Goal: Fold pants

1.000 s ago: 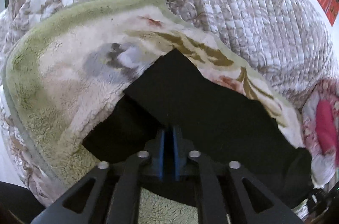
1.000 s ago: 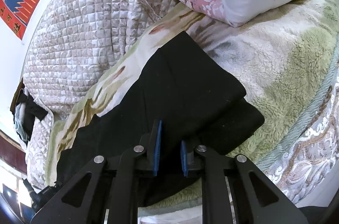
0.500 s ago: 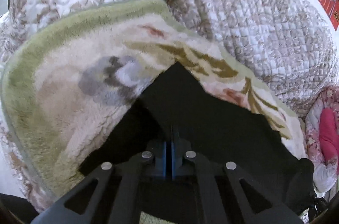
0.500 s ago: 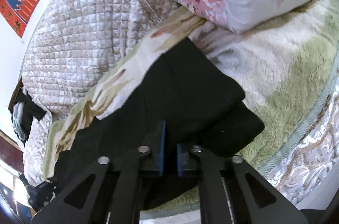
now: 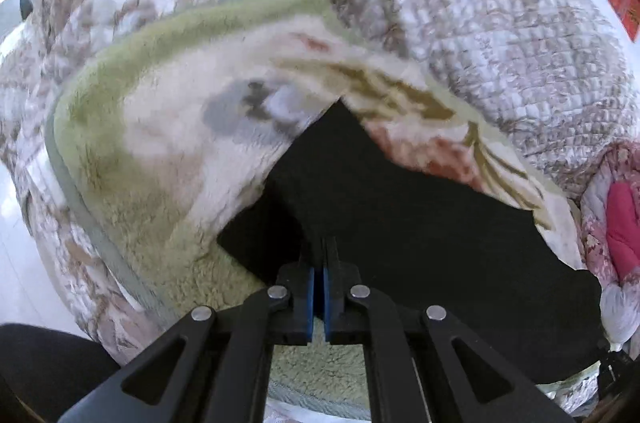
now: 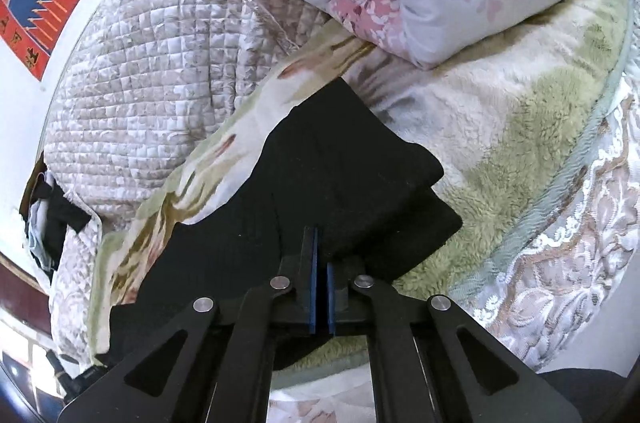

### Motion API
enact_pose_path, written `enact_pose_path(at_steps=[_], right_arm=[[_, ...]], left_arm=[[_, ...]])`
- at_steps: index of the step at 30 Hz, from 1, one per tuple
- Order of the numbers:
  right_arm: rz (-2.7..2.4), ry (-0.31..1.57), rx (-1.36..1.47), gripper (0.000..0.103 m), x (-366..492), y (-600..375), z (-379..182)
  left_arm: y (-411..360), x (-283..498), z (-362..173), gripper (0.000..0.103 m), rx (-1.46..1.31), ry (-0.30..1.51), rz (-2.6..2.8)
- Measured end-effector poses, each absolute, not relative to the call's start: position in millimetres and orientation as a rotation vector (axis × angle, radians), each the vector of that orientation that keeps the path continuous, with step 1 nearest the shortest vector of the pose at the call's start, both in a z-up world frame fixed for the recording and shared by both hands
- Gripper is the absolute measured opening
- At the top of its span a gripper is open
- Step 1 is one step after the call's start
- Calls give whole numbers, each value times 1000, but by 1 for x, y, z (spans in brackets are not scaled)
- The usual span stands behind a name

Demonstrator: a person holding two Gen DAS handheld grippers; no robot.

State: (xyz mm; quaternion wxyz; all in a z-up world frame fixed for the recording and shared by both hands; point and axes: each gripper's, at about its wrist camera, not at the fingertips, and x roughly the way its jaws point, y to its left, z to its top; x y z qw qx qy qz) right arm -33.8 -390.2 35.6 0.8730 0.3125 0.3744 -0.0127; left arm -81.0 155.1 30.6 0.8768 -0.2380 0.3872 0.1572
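Left hand-held gripper [image 5: 324, 263] is clamped on the near edge of the black pants [image 5: 400, 215], apparently pinching cloth, though that view is blurred. Right hand-held gripper [image 6: 320, 263] likewise grips the pants [image 6: 340, 163], lying on the fleece blanket [image 6: 520, 103] covering the bed.

The left matte black plastic two-finger gripper [image 5: 324, 255] has angular arms with long triangular cut-outs. Four round silver screw heads sit in a row across its linkage, and thin blue pads [image 5: 310, 299] line the inner faces of its fingers. The right matte black plastic gripper [image 6: 319, 255] matches it: the same cut-outs, four silver screws, blue pads [image 6: 312, 297].
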Motion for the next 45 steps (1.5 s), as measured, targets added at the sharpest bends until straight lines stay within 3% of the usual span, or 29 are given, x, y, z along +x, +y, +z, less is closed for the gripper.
enact_pose_path(at_steps=[5,9,14,16,19,21,27,36,45], right_arm=[[-72,863,667,3,-29,-398,18],[-141,803,593,19,-45,-397,37],[-147,698,466,21,-52,-384,69],[-61,697,412,28,-42,-370,70],[121,839,378,44,-9,-353,42],[104,962,435,44,9,-357,19],[123,791,312,44,23,-348,54],[-108,818,261,40,60,-382,33],[170,769,-25,42,47,-284,36]], left_arm=[[151,-80,25,5,-456,851,356],[158,-90,33,9,-449,825,431],[162,-96,60,10,-396,730,507],[154,-87,66,10,-385,715,453],[132,-61,64,27,-380,755,304],[114,-43,56,29,-353,804,222],[64,-2,45,29,-249,870,61],[64,35,9,29,-249,922,90],[49,26,19,33,-182,861,79]])
